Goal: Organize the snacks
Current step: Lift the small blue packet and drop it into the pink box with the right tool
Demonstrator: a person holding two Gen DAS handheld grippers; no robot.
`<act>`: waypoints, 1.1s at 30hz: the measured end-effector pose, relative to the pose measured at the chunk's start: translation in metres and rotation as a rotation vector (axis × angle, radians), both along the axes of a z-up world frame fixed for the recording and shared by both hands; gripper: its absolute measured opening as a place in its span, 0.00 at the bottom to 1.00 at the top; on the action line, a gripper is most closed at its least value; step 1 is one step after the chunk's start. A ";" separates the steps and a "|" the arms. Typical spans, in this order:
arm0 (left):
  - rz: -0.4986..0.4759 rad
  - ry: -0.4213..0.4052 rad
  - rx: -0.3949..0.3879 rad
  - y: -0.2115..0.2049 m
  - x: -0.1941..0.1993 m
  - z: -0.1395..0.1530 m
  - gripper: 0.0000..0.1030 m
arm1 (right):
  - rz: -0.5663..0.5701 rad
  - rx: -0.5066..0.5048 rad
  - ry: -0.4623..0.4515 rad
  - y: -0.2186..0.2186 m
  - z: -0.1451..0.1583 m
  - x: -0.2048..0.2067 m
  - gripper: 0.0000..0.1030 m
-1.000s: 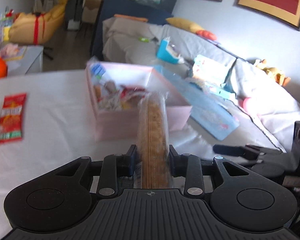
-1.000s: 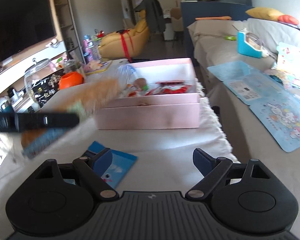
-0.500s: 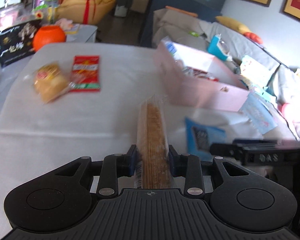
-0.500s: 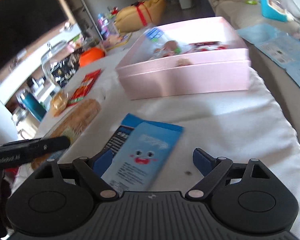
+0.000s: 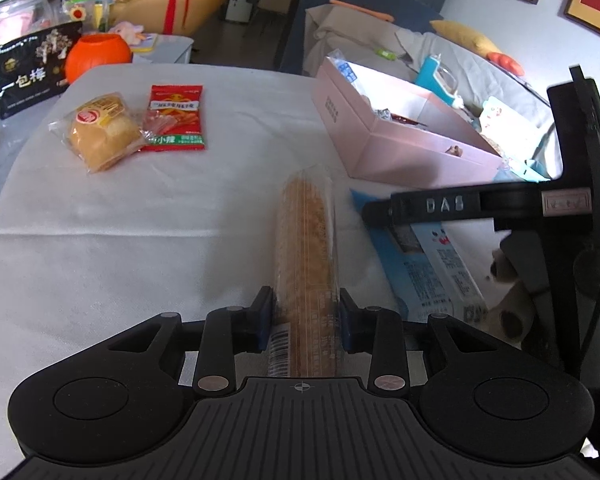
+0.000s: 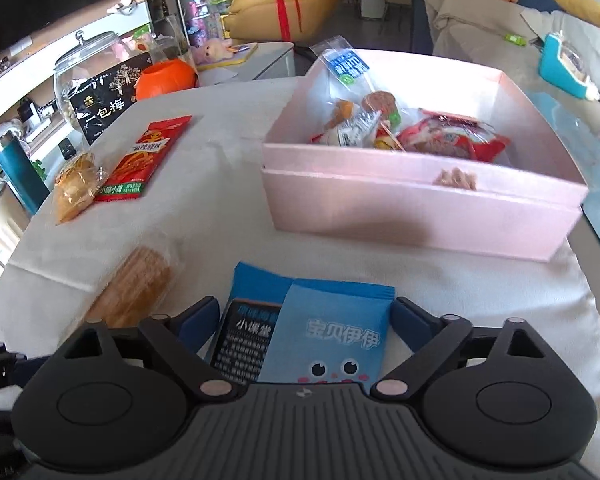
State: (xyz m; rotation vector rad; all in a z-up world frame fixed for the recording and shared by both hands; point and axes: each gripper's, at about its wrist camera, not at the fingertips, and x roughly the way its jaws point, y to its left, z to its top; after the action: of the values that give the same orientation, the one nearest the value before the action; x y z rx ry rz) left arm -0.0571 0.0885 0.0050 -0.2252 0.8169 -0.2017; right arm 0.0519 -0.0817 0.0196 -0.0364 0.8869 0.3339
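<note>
My left gripper (image 5: 305, 320) is shut on a long clear pack of brown biscuits (image 5: 306, 240), which lies forward along the white tablecloth; its jaws are just opening. The same pack (image 6: 136, 288) shows at the lower left of the right wrist view. My right gripper (image 6: 304, 320) stands open around a blue snack packet (image 6: 332, 328) lying flat on the cloth. Its jaws are closing, with the pads still apart from the packet's edges. The pink box (image 6: 400, 208) holding several snacks sits just beyond. In the left wrist view the blue packet (image 5: 432, 264) lies right of the biscuits.
A red snack packet (image 5: 176, 118) and a wrapped yellow bun (image 5: 102, 132) lie at the table's far left. An orange pumpkin pot (image 5: 98, 54), a black bag and a glass jar stand past the far edge. A grey sofa with clutter lies behind the box.
The left gripper swung away from the pink box and sank toward the cloth with the biscuit pack. The right gripper moved down over the blue packet, which now lies between its fingers.
</note>
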 end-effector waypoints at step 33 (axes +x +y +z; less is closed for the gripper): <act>-0.001 0.001 -0.011 -0.001 0.004 0.001 0.37 | 0.001 -0.026 -0.313 -0.039 0.028 -0.051 0.80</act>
State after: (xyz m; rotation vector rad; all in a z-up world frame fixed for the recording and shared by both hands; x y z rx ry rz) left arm -0.0531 0.0877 0.0065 -0.2351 0.8167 -0.2071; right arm 0.0012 -0.1204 0.0477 -0.1102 0.5807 0.3073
